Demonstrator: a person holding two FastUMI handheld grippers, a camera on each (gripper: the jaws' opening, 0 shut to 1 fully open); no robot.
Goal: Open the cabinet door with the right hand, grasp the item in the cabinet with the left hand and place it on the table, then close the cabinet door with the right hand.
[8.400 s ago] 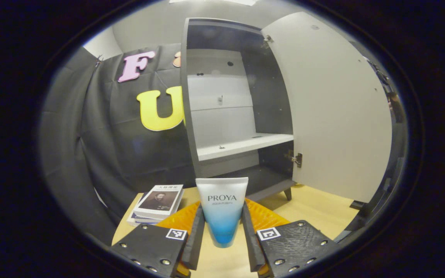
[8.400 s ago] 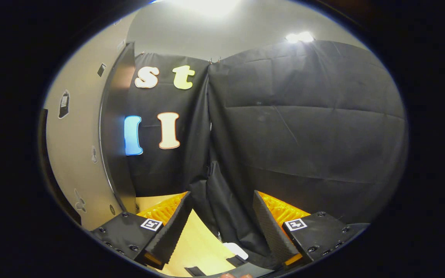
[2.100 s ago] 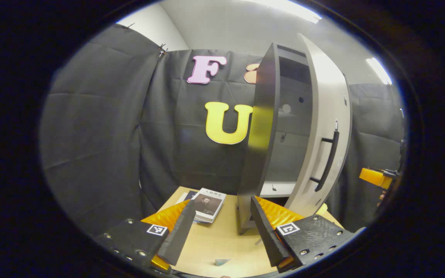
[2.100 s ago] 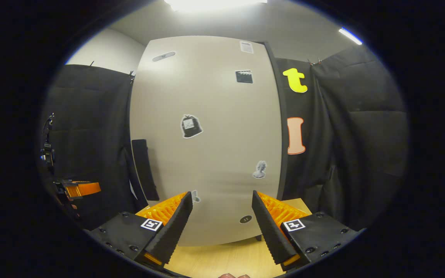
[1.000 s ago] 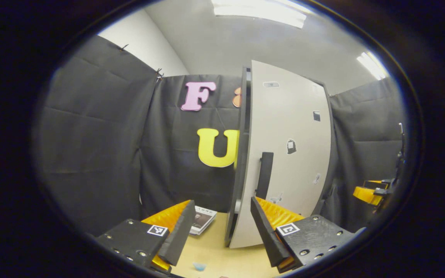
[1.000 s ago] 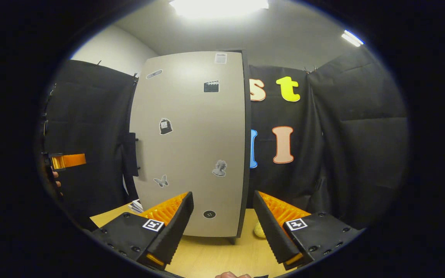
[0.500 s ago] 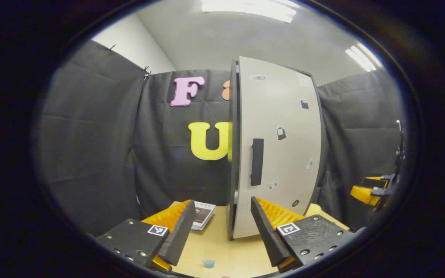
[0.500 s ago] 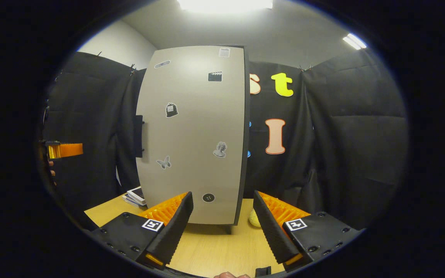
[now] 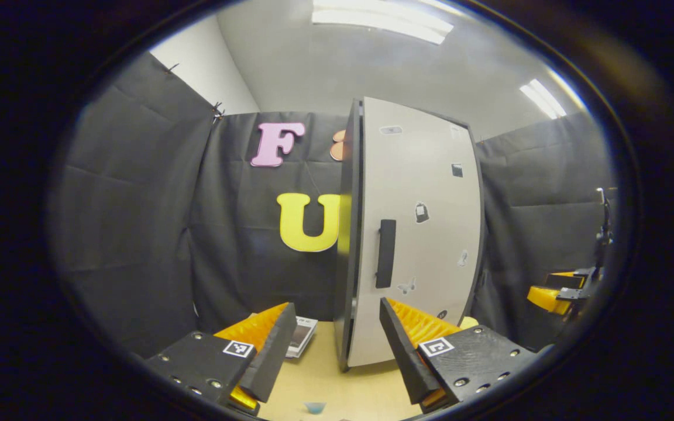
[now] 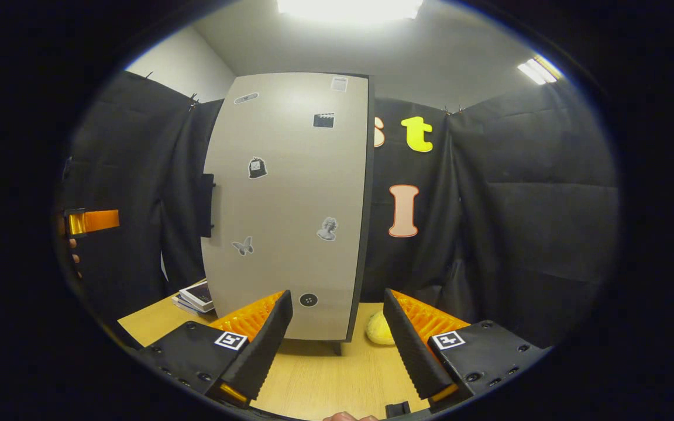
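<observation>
A: Since the earlier frames the cabinet door point(image 10: 290, 199) has swung from wide open to flush against the cabinet point(image 9: 346, 234), and the tube has left the left hand-held gripper point(image 9: 334, 356).

B: So the closing looks done?

A: I judge so. To finish well, check that no gap remains at the door's edge beside the handle point(image 9: 385, 253), then back both tools straight off.

B: Their state?

A: Both empty, jaws spread; the right hand-held gripper point(image 10: 337, 345) hangs near the door, not touching.

B: Room to move?

A: Bare counter point(image 10: 319, 380) lies ahead; books point(image 10: 196, 296) sit left. A sliver of the tube point(image 9: 315, 407) lies on the counter's near edge.
</observation>
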